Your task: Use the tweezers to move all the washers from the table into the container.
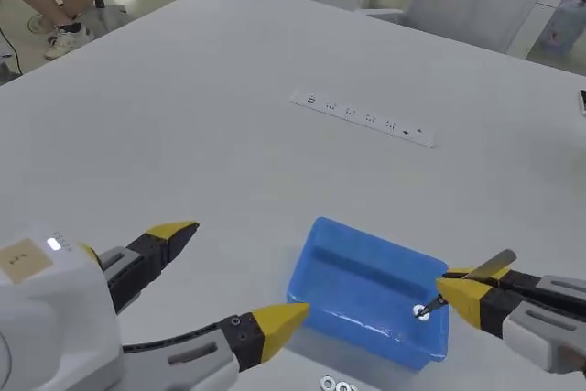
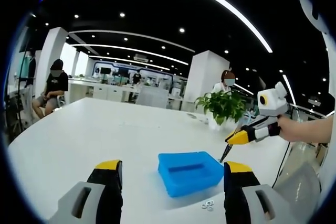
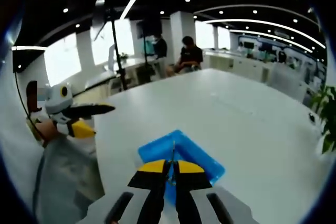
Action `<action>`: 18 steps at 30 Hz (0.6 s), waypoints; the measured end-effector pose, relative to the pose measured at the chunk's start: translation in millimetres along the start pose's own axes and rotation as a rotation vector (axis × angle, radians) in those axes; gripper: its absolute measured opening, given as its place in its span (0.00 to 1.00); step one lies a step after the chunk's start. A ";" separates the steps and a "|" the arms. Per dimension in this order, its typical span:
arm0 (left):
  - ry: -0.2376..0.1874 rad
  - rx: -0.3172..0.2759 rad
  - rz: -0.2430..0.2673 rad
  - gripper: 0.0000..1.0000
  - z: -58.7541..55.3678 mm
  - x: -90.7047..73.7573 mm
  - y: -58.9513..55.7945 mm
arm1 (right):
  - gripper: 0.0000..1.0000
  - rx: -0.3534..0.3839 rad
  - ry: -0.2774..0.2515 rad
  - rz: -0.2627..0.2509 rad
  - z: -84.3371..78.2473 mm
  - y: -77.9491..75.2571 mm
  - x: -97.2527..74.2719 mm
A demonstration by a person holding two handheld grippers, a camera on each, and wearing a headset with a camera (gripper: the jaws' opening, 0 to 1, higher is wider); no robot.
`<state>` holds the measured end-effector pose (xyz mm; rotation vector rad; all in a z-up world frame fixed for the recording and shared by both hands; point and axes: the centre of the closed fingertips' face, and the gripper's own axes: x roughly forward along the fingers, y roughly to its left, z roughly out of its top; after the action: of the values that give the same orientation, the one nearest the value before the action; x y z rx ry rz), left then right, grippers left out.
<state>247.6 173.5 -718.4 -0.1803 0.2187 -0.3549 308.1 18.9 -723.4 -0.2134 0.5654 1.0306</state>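
White table (image 1: 229,89) w/ blue container (image 1: 357,267) near centre. L gripper (image 1: 243,270) hangs left of it, jaws wide, holding nothing. R gripper (image 1: 462,287) at right, jaws clamped on tweezers (image 1: 436,303), long axis pointing left and down. Tip pinches a washer (image 1: 422,313) just inside container's near-right corner; prob. ready to drop. Some loose washers (image 1: 335,383) lie just near of container, left of the tip, R gripper closer.

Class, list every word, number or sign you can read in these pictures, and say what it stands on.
No text can be read.
White strip: dark marks, too small to read.
Tan sticker on the left gripper: too blurred to tell whether it carries writing.
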 end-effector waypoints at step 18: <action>-0.011 -0.001 0.015 0.79 3.2 -1.5 0.3 | 0.03 0.027 0.123 -0.037 -26.5 -29.5 33.7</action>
<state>247.1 174.8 -715.1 -0.1818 0.2089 -0.3387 337.4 17.8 -766.5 -0.2641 0.6842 0.9776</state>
